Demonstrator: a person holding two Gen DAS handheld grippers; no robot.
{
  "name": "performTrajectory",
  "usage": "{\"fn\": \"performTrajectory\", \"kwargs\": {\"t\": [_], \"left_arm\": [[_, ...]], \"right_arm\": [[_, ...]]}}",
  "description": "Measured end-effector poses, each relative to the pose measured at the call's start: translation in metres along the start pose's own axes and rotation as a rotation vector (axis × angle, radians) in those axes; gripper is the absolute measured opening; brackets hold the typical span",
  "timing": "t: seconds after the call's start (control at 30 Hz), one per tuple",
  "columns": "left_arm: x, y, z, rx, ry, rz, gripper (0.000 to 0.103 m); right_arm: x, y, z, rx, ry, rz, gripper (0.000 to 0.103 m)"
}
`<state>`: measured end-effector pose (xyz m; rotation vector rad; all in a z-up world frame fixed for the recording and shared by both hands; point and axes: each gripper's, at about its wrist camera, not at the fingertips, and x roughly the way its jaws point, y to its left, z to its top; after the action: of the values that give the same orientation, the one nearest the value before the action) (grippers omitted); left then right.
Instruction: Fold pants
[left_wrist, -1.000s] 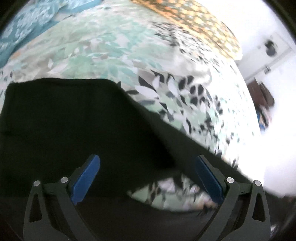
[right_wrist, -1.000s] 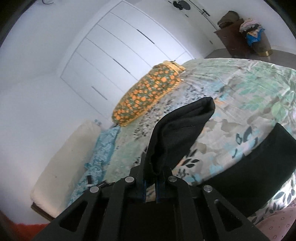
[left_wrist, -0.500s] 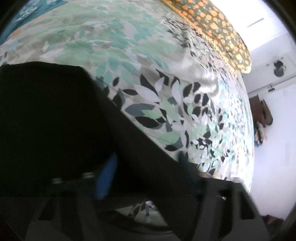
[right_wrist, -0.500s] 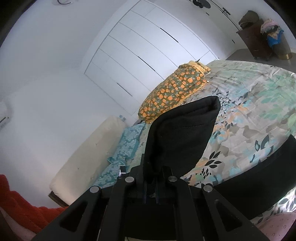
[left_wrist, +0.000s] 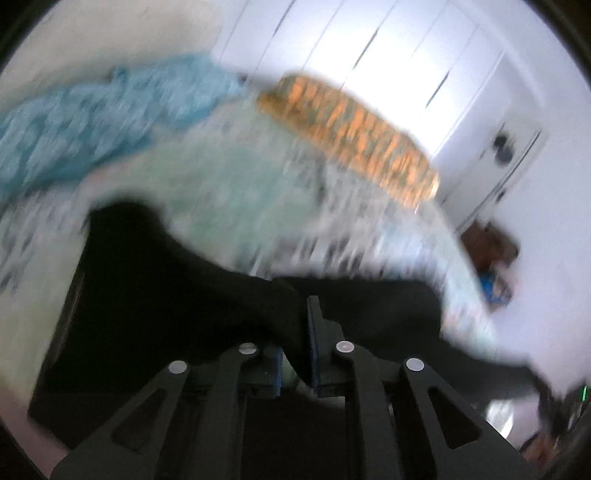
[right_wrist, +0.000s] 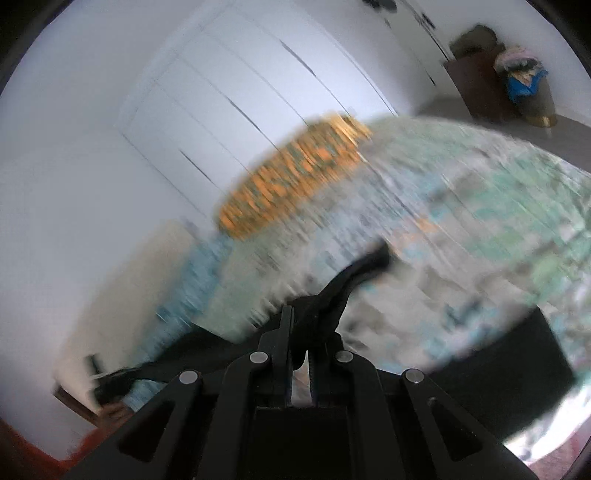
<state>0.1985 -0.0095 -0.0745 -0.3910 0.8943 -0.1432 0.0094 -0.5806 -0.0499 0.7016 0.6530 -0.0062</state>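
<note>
Between the blue pads of the left gripper (left_wrist: 297, 328), whose jaws have just been closing, a fold of the black pants (left_wrist: 155, 295) is pinched. The right gripper (right_wrist: 303, 328) likewise clamps a bunched strip of the pants (right_wrist: 354, 275), its 2 fingers pressed together on the cloth. Both views are blurred. Black fabric trails from each gripper over the leaf-print bedspread (right_wrist: 480, 206). Beyond lie an orange-patterned pillow (left_wrist: 351, 133) and white wardrobe doors (right_wrist: 229, 96).
</note>
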Motion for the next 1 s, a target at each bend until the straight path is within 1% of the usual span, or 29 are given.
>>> {"fn": "performTrajectory", "kwargs": {"t": [0.03, 0.07, 0.1, 0.13, 0.17, 0.2, 0.23, 0.27, 0.33, 0.37, 0.43, 0.53, 0.6, 0.7, 0.8, 0.83, 0.93, 1.0], "left_arm": [[0.009, 0.005, -0.026, 0.005, 0.068, 0.037, 0.010], [0.028, 0.013, -0.063, 0.011, 0.176, 0.069, 0.010], [0.040, 0.018, -0.082, 0.001, 0.240, 0.082, 0.010], [0.054, 0.024, -0.104, -0.034, 0.319, 0.091, 0.009], [0.066, 0.027, -0.119, -0.069, 0.379, 0.085, 0.008], [0.070, 0.025, -0.124, -0.068, 0.403, 0.081, 0.007], [0.074, 0.016, -0.127, -0.028, 0.415, 0.087, 0.007], [0.074, 0.009, -0.127, 0.003, 0.411, 0.091, 0.007], [0.072, -0.009, -0.123, 0.068, 0.400, 0.079, 0.007], [0.071, -0.016, -0.123, 0.081, 0.399, 0.067, 0.008], [0.070, -0.024, -0.124, 0.083, 0.409, 0.053, 0.008], [0.076, -0.028, -0.134, 0.085, 0.452, 0.038, 0.007], [0.076, -0.035, -0.145, 0.100, 0.474, 0.029, 0.008], [0.079, -0.046, -0.151, 0.133, 0.497, 0.011, 0.008], [0.082, -0.065, -0.157, 0.175, 0.513, -0.015, 0.008], [0.083, -0.070, -0.158, 0.194, 0.513, -0.012, 0.008], [0.084, -0.077, -0.163, 0.228, 0.519, -0.006, 0.008], [0.083, -0.077, -0.164, 0.227, 0.525, -0.010, 0.008]], "right_arm": [[0.015, -0.015, -0.009, 0.017, 0.075, -0.075, 0.007], [0.027, -0.025, -0.017, 0.022, 0.131, -0.136, 0.007], [0.038, -0.036, -0.024, 0.021, 0.188, -0.188, 0.007], [0.044, -0.042, -0.028, 0.022, 0.222, -0.216, 0.007], [0.052, -0.049, -0.034, 0.019, 0.265, -0.253, 0.007], [0.060, -0.056, -0.040, 0.010, 0.314, -0.290, 0.007], [0.063, -0.060, -0.041, 0.001, 0.337, -0.314, 0.007], [0.064, -0.064, -0.042, -0.015, 0.361, -0.337, 0.007], [0.061, -0.069, -0.039, -0.031, 0.369, -0.359, 0.007], [0.058, -0.076, -0.036, -0.041, 0.366, -0.387, 0.007], [0.056, -0.089, -0.034, -0.030, 0.374, -0.413, 0.007], [0.048, -0.113, -0.031, 0.016, 0.391, -0.441, 0.007], [0.048, -0.122, -0.030, -0.004, 0.413, -0.467, 0.007], [0.046, -0.132, -0.028, -0.009, 0.425, -0.493, 0.007], [0.041, -0.145, -0.023, 0.007, 0.404, -0.527, 0.007], [0.039, -0.147, -0.023, 0.014, 0.399, -0.530, 0.007], [0.032, -0.156, -0.023, 0.053, 0.382, -0.534, 0.007], [0.031, -0.156, -0.024, 0.052, 0.384, -0.538, 0.007]]}}
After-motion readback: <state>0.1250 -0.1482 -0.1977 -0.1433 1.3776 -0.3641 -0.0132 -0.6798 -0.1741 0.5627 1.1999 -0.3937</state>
